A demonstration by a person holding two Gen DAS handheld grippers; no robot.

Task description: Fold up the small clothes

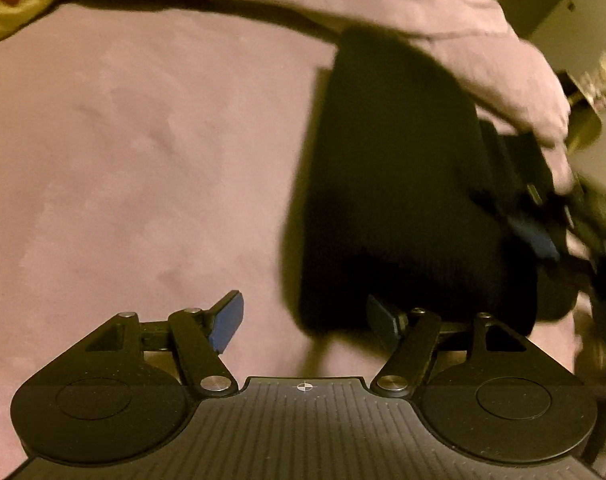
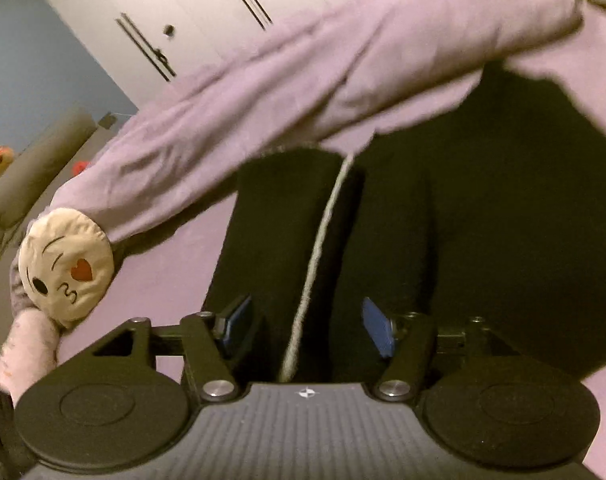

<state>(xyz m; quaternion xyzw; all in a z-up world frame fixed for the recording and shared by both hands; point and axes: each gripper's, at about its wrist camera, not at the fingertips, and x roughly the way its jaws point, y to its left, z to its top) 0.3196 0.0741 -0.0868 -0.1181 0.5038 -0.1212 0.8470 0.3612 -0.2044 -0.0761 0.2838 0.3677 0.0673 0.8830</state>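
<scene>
The black cloth (image 1: 391,184) lies at the right of the frame on the pink bed (image 1: 143,140), partly folded. Left gripper (image 1: 305,320) and right gripper (image 2: 307,328) gape wide, holding nothing. More folding looks needed.

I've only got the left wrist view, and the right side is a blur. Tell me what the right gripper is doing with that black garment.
Observer: In the right wrist view, the right gripper is open, with the black garment lying between its fingers.
Operator: Give me a landmark on the fabric.
Observer: A pale stripe runs lengthwise down the garment and passes between the fingers.
Operator: Report what else is on the bed.
Observer: A winking kiss-face emoji cushion sits beside the bunched lilac blanket.
</scene>
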